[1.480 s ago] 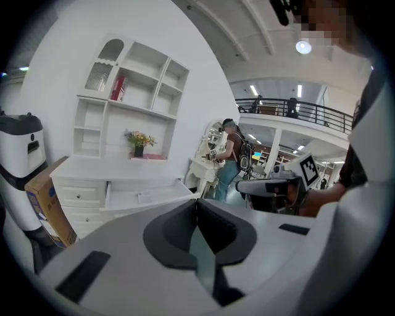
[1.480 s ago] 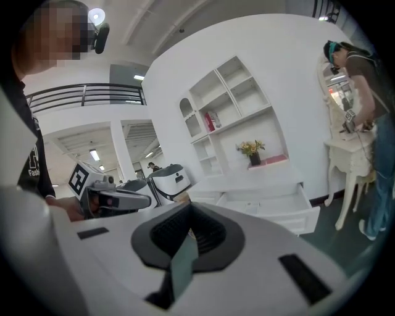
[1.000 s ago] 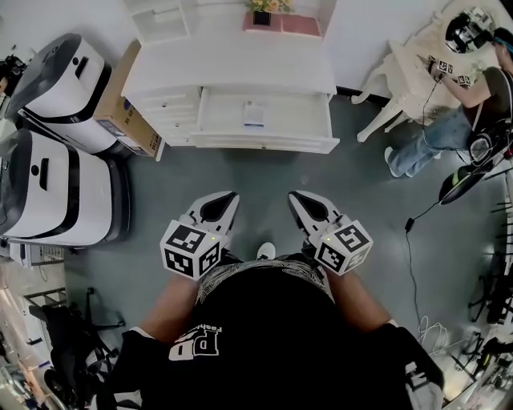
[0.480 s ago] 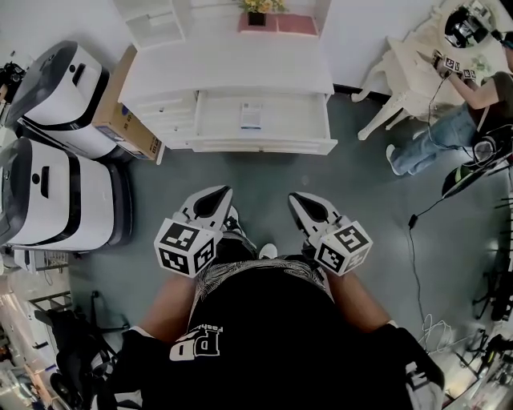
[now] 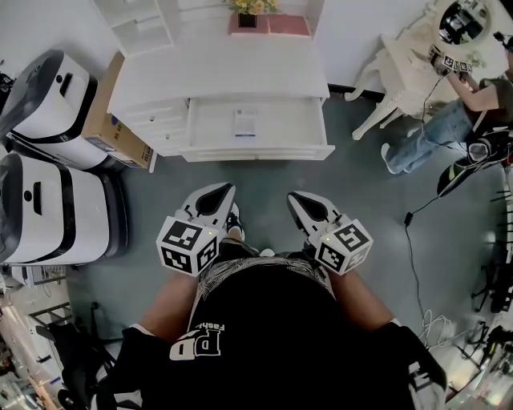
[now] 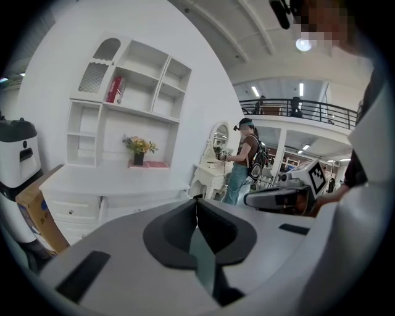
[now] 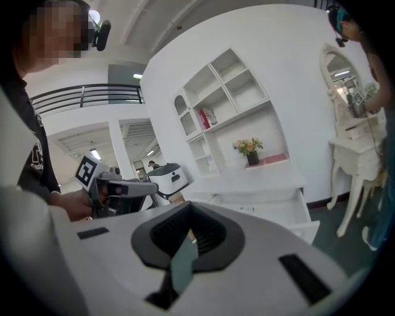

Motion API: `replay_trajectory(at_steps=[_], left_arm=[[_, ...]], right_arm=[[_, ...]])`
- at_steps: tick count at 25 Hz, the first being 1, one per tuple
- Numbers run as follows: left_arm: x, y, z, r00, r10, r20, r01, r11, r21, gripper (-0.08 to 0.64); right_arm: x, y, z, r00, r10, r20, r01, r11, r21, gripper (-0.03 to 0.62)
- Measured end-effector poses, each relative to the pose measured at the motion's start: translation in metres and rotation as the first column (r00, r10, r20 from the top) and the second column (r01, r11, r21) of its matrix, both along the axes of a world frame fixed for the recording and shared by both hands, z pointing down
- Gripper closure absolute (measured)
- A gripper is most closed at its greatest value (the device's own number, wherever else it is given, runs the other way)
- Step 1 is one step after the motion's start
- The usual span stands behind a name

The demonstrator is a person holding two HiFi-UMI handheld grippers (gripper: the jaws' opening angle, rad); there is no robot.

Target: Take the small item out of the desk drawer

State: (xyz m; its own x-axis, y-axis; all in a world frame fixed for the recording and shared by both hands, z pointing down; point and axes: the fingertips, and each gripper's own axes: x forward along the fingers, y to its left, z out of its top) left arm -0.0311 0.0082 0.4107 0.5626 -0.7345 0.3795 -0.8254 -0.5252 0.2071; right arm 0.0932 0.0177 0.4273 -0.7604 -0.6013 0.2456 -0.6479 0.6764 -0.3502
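Risk: small item (image 5: 246,122), lying flat in the pulled-out desk drawer (image 5: 258,151) well apart from left gripper (image 5: 229,190) and right gripper (image 5: 293,196), both closed on nothing, could be shoved aside unless jaws are parted.

1. A white-and-black machine (image 5: 48,208) stood at the left edge, with a second machine (image 5: 48,84) above it.
2. A cardboard box (image 5: 112,128) lay just beside the upper one.
3. A flowerpot (image 5: 247,16) sat at top centre, beside a pink tray (image 5: 287,26).
4. At upper right, a person (image 5: 429,132) was near a white side table (image 5: 405,68).
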Motion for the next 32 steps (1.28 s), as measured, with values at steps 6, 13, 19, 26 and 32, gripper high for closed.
replay_trajectory(at_steps=[6, 13, 19, 26, 32], left_arm=[[-0.024, -0.034, 0.004, 1.0, -0.011, 0.01, 0.012, 1.0, -0.004, 0.545], [-0.047, -0.087, 0.01, 1.0, -0.014, -0.003, 0.014, 0.999, -0.031, 0.545], [-0.064, -0.13, 0.025, 1.0, 0.02, -0.01, -0.021, 0.997, -0.08, 0.545], [-0.089, -0.188, 0.026, 0.998, 0.059, -0.021, -0.06, 0.995, -0.079, 0.545], [-0.116, -0.229, 0.026, 0.995, 0.099, -0.014, -0.1, 0.992, -0.072, 0.545]], right_arm=[[-0.008, -0.03, 0.009, 1.0, 0.024, -0.018, -0.024, 0.999, -0.033, 0.584], [-0.034, -0.077, 0.014, 0.999, 0.023, -0.036, -0.025, 0.997, -0.069, 0.584], [-0.065, -0.129, 0.023, 0.998, 0.011, -0.062, -0.018, 0.994, -0.106, 0.583], [-0.095, -0.187, 0.021, 0.995, 0.024, -0.095, -0.033, 0.995, -0.098, 0.584], [-0.116, -0.221, 0.024, 0.991, 0.067, -0.117, -0.079, 0.991, -0.105, 0.583]])
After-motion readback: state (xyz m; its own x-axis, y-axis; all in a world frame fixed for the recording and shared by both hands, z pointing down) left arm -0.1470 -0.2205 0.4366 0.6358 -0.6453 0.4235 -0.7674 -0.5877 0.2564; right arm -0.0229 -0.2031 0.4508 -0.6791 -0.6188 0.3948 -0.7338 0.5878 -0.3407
